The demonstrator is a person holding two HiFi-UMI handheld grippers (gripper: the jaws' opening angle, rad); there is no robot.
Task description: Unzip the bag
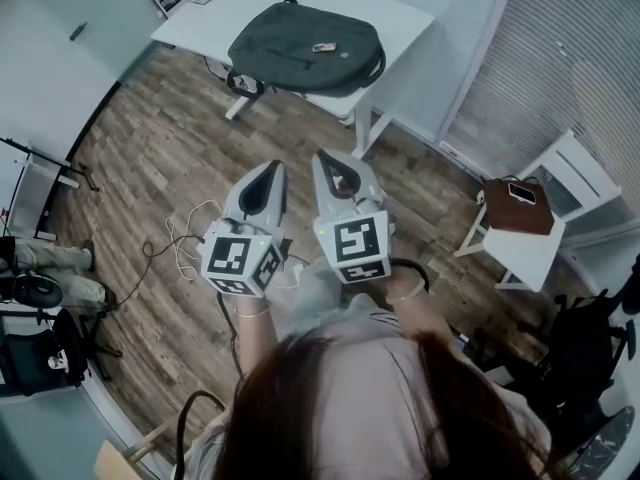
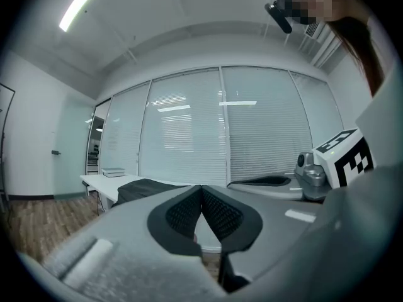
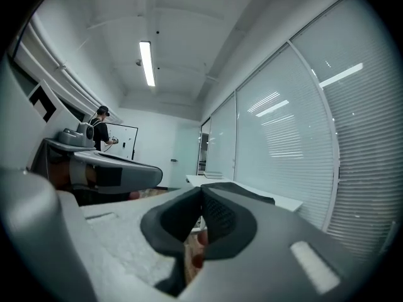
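wood flooring (image 1: pixel 150 168) is separating the operator from the white desk (image 1: pixel 400 18) at the far side of the room. the dark bag (image 1: pixel 305 48) is lying flat on that desk, well apart from both claws. the left claw (image 1: pixel 270 171) and the right claw (image 1: pixel 325 160) are pointing level toward it, side by side, each with its jaws pressed together and gripping nothing.

likely faults from this position:
- both claws are travelling closed. if neither is opening before contact, a tip is likely to be shoving the bag along the desk instead of taking the zipper pull.
- the bag is lying loose. pulling the zipper while the other claw is not pinning the fabric is likely to be dragging the whole bag toward the desk edge.
- a small object (image 1: pixel 323 46) is resting on top of the bag, and any shift of the bag may be sending it off.
- cables (image 1: pixel 185 238) are trailing on the floor at the near left, and a step forward may be snagging them.

limits of view: the zipper line and its pull are not resolving at this range. the small object is staying too small to identify. both gripper views are showing the bag only as a low dark strip behind the jaws, and the operator's head is covering the near edge of the head view.
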